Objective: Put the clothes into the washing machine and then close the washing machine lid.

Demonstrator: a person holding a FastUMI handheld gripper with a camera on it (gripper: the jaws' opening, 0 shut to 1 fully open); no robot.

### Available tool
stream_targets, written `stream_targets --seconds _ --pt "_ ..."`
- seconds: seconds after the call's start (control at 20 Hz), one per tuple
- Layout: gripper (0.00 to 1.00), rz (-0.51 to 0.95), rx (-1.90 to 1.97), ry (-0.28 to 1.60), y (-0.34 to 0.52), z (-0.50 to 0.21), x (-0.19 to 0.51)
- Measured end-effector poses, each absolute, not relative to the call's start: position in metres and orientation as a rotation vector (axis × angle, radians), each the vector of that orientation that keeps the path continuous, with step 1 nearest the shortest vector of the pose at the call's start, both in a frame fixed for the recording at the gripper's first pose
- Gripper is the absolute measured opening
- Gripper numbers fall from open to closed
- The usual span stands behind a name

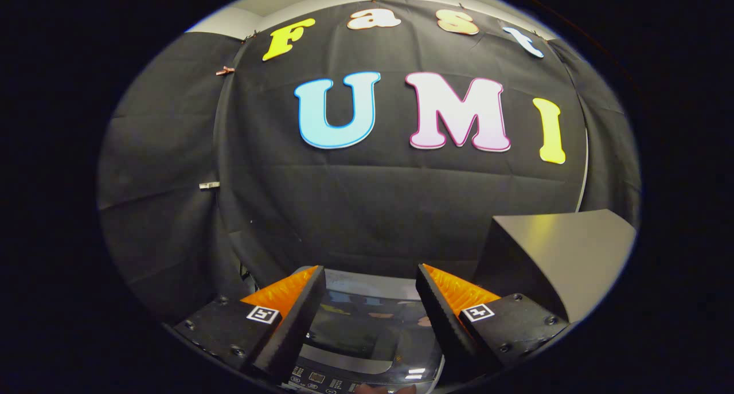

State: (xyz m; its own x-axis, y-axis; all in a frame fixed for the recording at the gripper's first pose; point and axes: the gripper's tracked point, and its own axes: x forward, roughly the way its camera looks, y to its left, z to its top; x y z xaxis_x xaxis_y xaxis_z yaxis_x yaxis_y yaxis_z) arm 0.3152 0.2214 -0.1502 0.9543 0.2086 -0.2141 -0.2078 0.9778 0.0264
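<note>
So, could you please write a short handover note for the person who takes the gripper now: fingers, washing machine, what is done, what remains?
Gripper: fingers apart, holding nothing, raised above the machine.
White top-loading washing machine with a dark glossy glass lid: below, between the fingers; the lid appears to lie shut, its control panel nearest the fingers.
Grey matte box: beside the machine, beyond one finger.
Done: lid seems closed.
Left: whether clothes are inside cannot be told; check before ending.

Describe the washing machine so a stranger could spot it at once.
Start at the black cloth wall and drop to its foot. The washing machine sits there, below and between the open gripper's fingers. Its glossy dark lid and button panel distinguish it from the matte dark box beside it.
</note>
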Motion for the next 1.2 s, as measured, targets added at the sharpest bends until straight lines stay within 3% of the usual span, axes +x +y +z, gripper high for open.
stream_targets --seconds 0.55,1.2 --pt "1.00 0.173 -0.029 0.040 0.181 -0.062 0.264" --pt "0.99 0.138 -0.060 -0.043 0.123 -0.020 0.147"
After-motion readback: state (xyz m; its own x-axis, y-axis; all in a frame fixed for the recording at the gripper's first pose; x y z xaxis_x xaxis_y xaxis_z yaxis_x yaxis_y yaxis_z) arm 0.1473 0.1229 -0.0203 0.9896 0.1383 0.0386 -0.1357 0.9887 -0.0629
